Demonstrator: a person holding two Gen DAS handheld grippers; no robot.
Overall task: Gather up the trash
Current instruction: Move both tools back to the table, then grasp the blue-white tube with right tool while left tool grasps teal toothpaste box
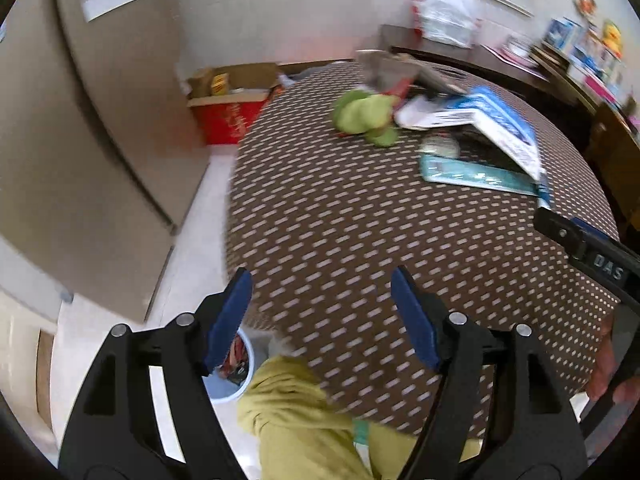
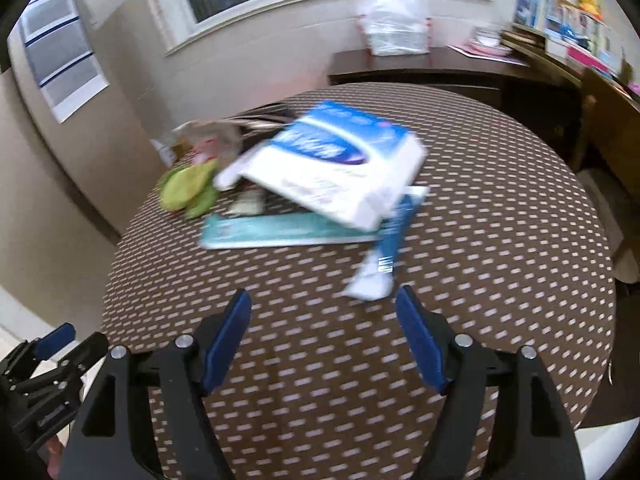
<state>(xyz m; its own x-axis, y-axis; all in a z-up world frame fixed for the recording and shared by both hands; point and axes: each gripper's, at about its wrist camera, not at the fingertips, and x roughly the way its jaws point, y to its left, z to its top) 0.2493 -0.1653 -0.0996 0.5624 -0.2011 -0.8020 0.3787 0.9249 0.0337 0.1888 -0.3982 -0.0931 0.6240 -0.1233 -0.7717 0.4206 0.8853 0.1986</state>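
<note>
On the table (image 2: 500, 240), a box (image 2: 340, 168) lies atop a flat packet (image 2: 280, 232).

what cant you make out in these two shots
- Print on the white and blue box: motion blur, both views.
- Crumpled wrappers at the table's far side: blurred and piled together, so their kind is unclear.
- Contents of the light blue bin: left wrist view, hidden by the left gripper finger and green cloth.
- Right gripper: open, nothing between its fingers.
</note>
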